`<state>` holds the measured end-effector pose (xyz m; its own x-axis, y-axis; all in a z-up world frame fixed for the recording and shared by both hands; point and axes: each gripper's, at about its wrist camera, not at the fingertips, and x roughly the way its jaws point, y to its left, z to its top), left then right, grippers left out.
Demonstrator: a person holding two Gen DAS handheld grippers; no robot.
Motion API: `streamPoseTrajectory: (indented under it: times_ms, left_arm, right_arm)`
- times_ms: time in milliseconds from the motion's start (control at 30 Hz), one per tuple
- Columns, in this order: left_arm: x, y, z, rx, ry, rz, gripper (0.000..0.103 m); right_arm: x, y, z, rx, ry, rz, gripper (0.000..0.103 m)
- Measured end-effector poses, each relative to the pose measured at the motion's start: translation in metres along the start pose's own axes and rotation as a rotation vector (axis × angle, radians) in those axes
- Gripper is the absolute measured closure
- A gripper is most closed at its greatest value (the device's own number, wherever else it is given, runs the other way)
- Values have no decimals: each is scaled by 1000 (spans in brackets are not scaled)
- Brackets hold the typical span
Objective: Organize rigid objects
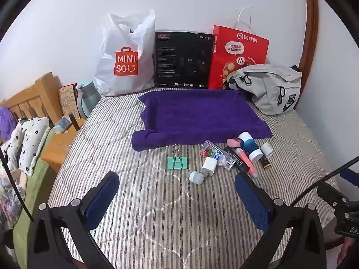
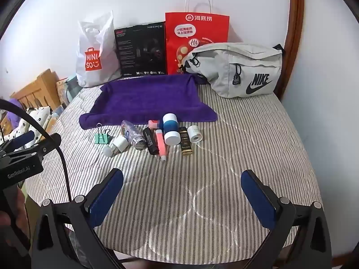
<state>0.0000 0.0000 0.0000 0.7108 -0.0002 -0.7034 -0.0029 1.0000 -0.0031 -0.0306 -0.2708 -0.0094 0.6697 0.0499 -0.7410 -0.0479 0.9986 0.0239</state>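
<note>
on the striped grey-and-white bed (image 2: 224,157), a mint-green metal binder clip (image 2: 102,137), a white plug adapter (image 2: 120,144), a pink tube (image 2: 161,144) and a blue-and-white cylinder (image 2: 170,130) lie clustered before a purple folded towel (image 2: 148,98), both the left gripper (image 1: 177,192) and right gripper (image 2: 181,190) hovering near with jaws wide, holding nothing.

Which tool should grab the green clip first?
Probably the left tool. The green clip lies almost straight ahead of its open fingers, apart from the pile. For the right tool, the clip sits far to the left.
</note>
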Motion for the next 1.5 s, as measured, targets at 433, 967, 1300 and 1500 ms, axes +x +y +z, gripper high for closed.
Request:
streamPoseTrajectory:
  times_ms: [433,967,1300,1500]
  left_arm:
    - [3,0,-1,1,18,-17,0]
    - [-4,0,0,8,1,-18,0]
    - [-3,4,0,3,-2,-17,0]
    - [-2,5,-2,0,1,-12,0]
  right_arm:
    - [-4,-1,4,5,9,-1,0]
    - [-1,4,-1,4,7,-4,0]
    - [-1,4,-2,2,9,-4,0]
    - [-1,4,-1,0,13,-4,0]
